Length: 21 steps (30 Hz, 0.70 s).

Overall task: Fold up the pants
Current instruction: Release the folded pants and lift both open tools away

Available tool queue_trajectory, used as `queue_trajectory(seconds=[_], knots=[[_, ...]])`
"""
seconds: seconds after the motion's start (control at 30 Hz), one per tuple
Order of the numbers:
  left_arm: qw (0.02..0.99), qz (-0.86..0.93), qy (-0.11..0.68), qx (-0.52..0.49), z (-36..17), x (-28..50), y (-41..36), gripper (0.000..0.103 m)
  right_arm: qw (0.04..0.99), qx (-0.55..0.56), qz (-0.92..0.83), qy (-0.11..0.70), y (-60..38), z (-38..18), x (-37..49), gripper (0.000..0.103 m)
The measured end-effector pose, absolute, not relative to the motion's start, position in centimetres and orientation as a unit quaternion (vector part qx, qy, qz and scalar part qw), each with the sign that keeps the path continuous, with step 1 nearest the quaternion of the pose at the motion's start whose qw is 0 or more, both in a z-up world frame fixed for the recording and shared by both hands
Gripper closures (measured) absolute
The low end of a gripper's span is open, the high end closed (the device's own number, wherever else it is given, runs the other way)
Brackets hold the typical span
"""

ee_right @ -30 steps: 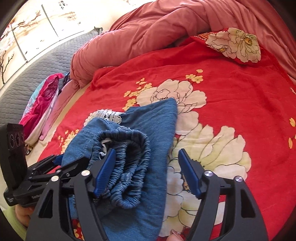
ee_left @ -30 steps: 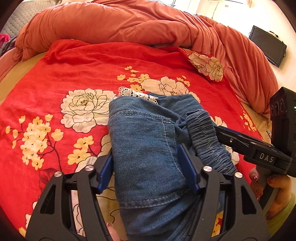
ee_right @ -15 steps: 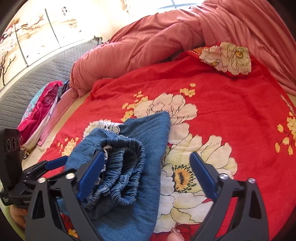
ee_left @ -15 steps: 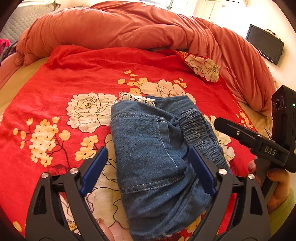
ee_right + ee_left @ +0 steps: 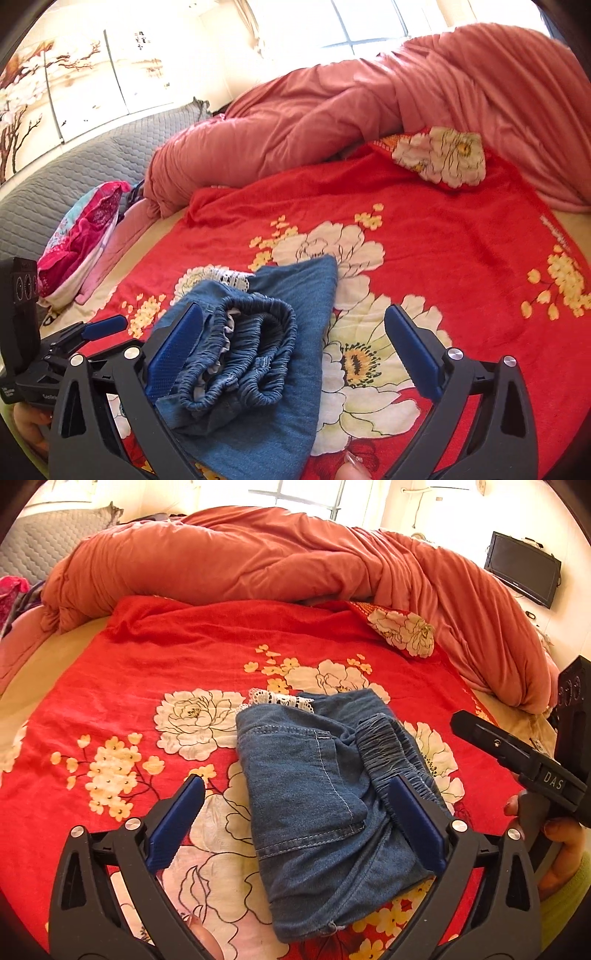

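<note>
Fingers [image 5: 177,823] of the left gripper [image 5: 295,827] spread wide, released, holding nothing; the folded pants lie between and beyond them. Fingers [image 5: 412,349] of the right gripper [image 5: 291,347] likewise spread, released, left blue pad just beside the waistband.

Bed [image 5: 22,698]: tan sheet showing at the edges. Orange-pink quilt [image 5: 258,561] bunched along the far side. Red flowered blanket [image 5: 184,657] spread flat over the middle. Pants [image 5: 317,794], blue denim, lie folded into a compact bundle on the blanket, gathered waistband [image 5: 251,354] on top at the right side. White lace trim [image 5: 280,699] peeks out at the far edge.
</note>
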<state>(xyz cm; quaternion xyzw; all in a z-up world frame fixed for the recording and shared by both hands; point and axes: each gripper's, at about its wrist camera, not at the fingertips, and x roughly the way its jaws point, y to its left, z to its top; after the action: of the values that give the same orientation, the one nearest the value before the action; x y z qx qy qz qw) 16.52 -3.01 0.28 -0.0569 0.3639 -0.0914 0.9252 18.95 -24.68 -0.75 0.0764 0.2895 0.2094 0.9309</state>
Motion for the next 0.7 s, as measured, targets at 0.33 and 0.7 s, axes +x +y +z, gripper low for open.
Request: queue_trajectory(seconds=[0.33, 0.7], knots=[[0.93, -0.09, 0.347, -0.077, 1.5, 13.8, -2.7, 0.01, 0.94, 0.075, 0.209, 0.258, -24.5, 0.8, 15.8, 0.005], [0.941, -0.074, 0.324, -0.064, 1.4, 9.4, -2.4, 0.01, 0.952, 0.056, 0.195, 0.229, -25.0, 0.6, 10.7, 0.005]])
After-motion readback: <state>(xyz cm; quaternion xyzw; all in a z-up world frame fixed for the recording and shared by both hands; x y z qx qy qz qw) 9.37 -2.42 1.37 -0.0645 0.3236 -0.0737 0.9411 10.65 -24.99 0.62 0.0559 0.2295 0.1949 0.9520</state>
